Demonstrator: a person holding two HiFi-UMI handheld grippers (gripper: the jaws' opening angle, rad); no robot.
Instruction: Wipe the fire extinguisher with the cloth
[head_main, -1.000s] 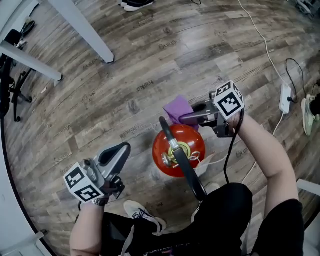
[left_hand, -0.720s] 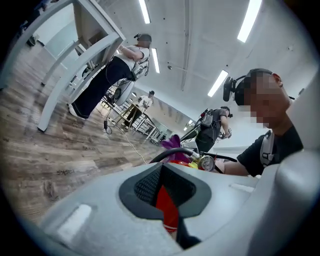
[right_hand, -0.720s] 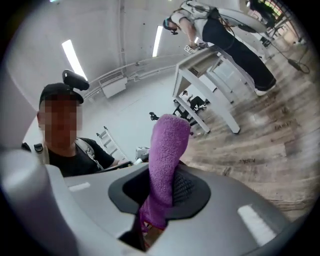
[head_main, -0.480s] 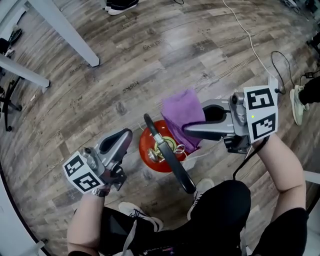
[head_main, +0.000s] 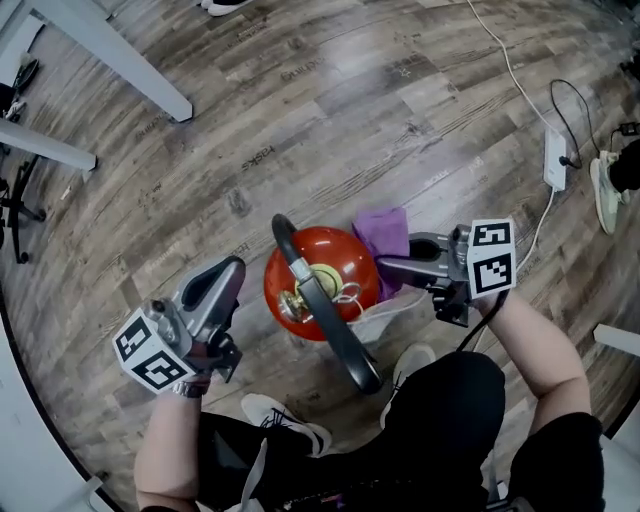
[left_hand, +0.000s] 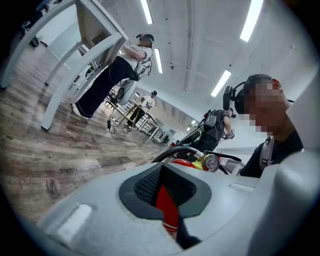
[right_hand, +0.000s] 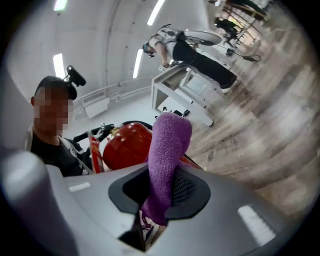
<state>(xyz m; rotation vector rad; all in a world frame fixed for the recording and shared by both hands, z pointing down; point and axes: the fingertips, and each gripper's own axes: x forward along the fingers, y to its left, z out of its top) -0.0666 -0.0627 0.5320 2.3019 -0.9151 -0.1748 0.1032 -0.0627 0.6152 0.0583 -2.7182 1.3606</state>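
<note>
A red fire extinguisher (head_main: 325, 262) stands upright on the wood floor, its black hose (head_main: 335, 325) arching over the top. My right gripper (head_main: 385, 265) is shut on a purple cloth (head_main: 385, 235), which rests against the cylinder's right shoulder. In the right gripper view the cloth (right_hand: 167, 155) stands up out of the gripper (right_hand: 160, 195), with the red tank (right_hand: 125, 145) just behind it. My left gripper (head_main: 232, 270) hovers a short way left of the cylinder, shut and holding nothing. In the left gripper view the gripper (left_hand: 162, 175) points at the extinguisher (left_hand: 165, 207), whose gauge (left_hand: 212, 162) shows above.
White table legs (head_main: 130, 65) cross the upper left floor. A power strip (head_main: 555, 160) with cables and a shoe (head_main: 605, 195) lie at the right. My own feet (head_main: 285, 425) are just below the extinguisher. Other people stand in the background (left_hand: 120, 60).
My right gripper carried the cloth up over the top of the extinguisher, then down against its right side. The left gripper has stayed about where it was.
</note>
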